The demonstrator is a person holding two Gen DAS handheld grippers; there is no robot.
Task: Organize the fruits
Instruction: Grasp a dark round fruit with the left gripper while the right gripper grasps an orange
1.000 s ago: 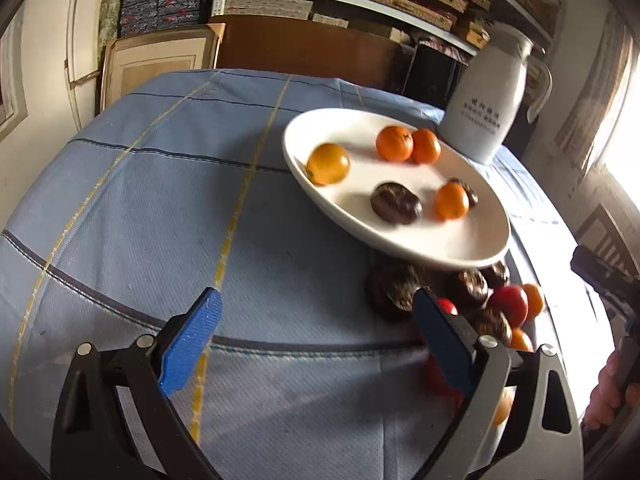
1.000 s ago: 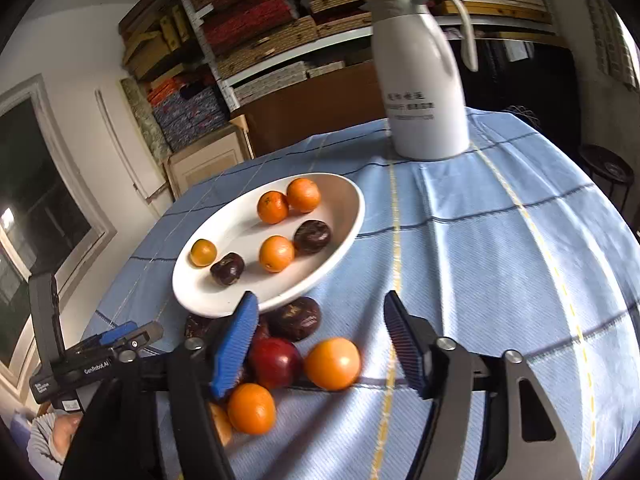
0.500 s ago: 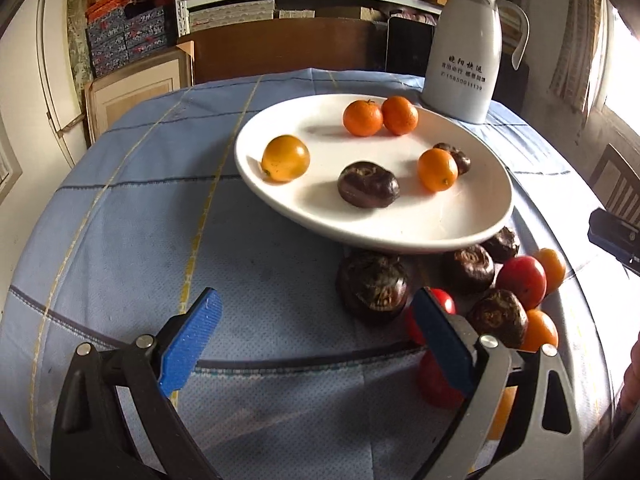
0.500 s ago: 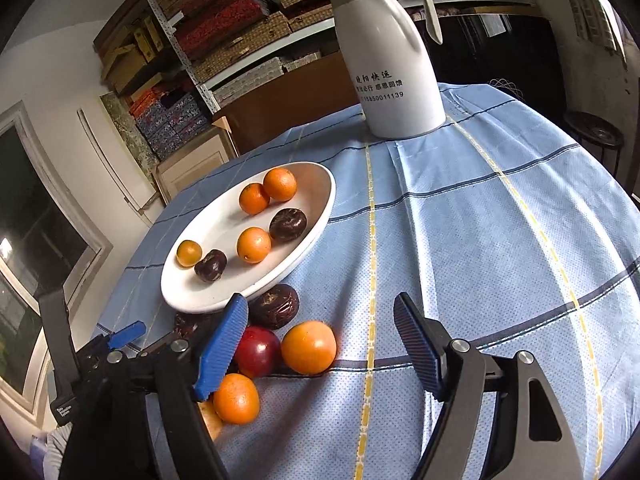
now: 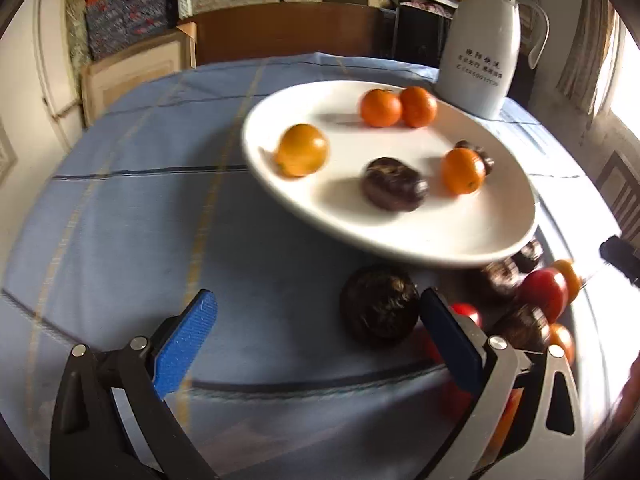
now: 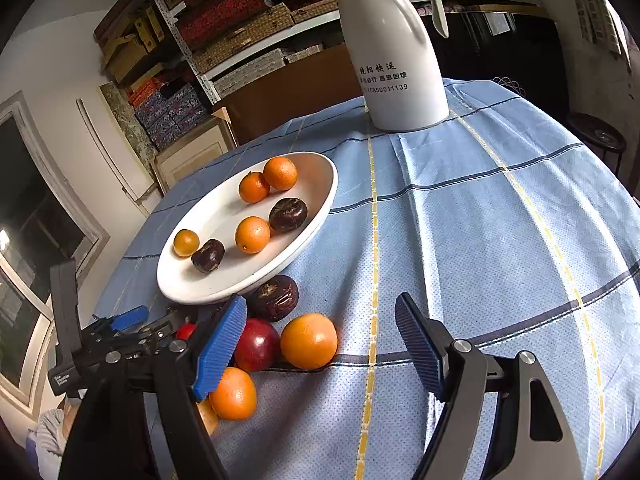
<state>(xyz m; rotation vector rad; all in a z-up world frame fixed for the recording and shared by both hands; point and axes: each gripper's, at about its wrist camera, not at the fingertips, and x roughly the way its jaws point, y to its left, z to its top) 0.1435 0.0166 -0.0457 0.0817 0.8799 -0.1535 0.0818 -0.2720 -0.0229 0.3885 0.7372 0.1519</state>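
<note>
Two hand-held grippers, same build. Left gripper: black angular finger arms with cut-out windows, bright blue textured pads, round silver screws at the joints. Right gripper: black arms, blue ribbed pads, silver screws. Small white lettering on the left gripper's black body in the right wrist view, too small to read.
</note>
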